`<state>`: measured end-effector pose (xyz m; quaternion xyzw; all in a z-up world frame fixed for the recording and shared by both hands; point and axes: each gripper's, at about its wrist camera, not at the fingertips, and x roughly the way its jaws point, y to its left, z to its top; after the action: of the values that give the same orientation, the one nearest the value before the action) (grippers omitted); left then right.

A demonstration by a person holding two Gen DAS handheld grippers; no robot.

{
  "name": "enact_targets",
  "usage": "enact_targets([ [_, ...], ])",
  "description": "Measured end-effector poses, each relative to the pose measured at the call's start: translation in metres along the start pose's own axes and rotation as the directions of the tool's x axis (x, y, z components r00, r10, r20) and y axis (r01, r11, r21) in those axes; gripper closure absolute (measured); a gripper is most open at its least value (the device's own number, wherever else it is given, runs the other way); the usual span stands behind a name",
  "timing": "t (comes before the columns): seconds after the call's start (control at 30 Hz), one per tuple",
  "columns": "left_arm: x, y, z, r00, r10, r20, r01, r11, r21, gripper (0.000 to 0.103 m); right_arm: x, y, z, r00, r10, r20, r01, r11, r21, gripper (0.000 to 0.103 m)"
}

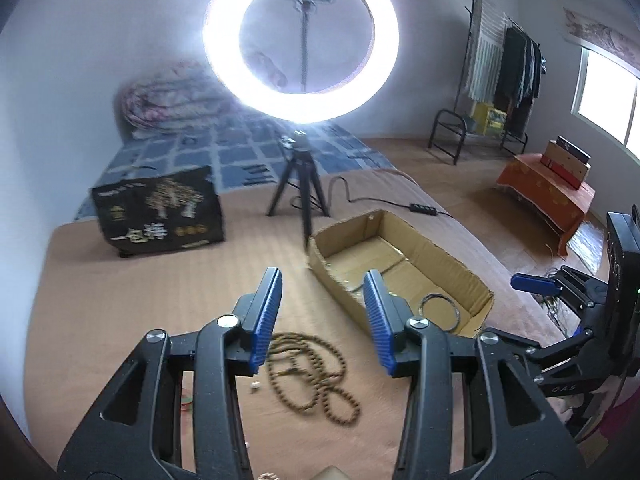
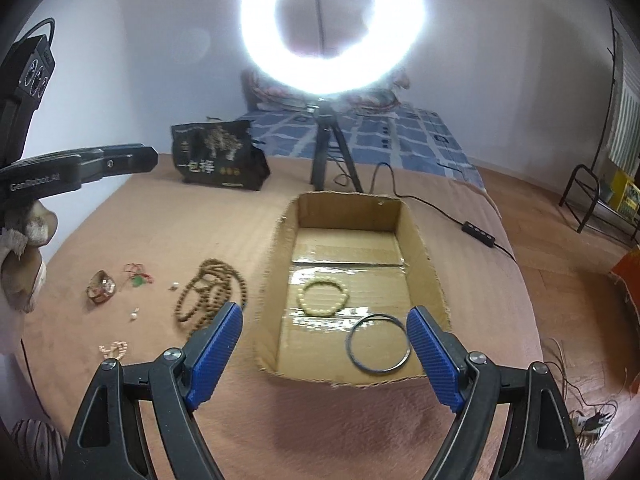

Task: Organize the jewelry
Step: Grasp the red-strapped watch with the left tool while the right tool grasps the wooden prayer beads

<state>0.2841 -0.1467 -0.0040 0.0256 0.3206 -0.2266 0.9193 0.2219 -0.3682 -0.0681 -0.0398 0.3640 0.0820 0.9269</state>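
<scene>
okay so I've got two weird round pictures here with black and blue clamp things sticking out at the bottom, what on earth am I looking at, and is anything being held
These are no robot arms. A person holds a two-finger clamp in each hand, and a wide-angle camera on each looks forward along its blue fingers, which bends the picture round.

One picture looks out from the left tool, the other from the right tool. Both tools are open with nothing between their fingers.

Below them lies a brown cover, apparently over a bed. On it sits an open cardboard box holding a pale bead bracelet and a thin dark bangle. Left of the box, still loose on the cover: a long brown bead necklace, a wristwatch, a small red and green piece, a pinkish bead string and a few tiny pale bits.

Behind stand a bright ring light on a tripod and a black bag.
</scene>
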Motion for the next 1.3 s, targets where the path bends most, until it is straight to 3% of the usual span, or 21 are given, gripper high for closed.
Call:
enact_targets([
  [0.43,-0.064,0.073,-0.044,0.992,0.125,-0.017,-0.125,0.991,-0.035,0.059,-0.006,0.057,-0.003,0.997,0.066,-0.036,-0.069,0.994,-0.087,0.012],
  [0.53,-0.074,0.095,-0.06,0.988,0.152,-0.038,-0.154,0.986,-0.068,0.045,0.001,0.069,-0.004,0.994,0.086,-0.062,-0.091,0.991,-0.093,0.011],
  [0.6,-0.078,0.111,-0.074,0.986,0.161,-0.052,-0.166,0.981,-0.098,0.043,0.006,0.075,-0.005,0.993,0.089,-0.074,-0.096,0.991,-0.096,0.011],
  [1.03,-0.052,0.167,-0.154,0.959,0.189,-0.212,-0.229,0.956,-0.182,0.043,0.056,0.118,-0.003,0.979,0.122,-0.161,-0.143,0.982,-0.127,0.011],
  [1.3,-0.024,0.186,-0.178,0.946,0.163,-0.279,-0.229,0.947,-0.223,0.043,0.093,0.134,-0.007,0.961,0.148,-0.235,-0.177,0.978,-0.108,0.011],
])
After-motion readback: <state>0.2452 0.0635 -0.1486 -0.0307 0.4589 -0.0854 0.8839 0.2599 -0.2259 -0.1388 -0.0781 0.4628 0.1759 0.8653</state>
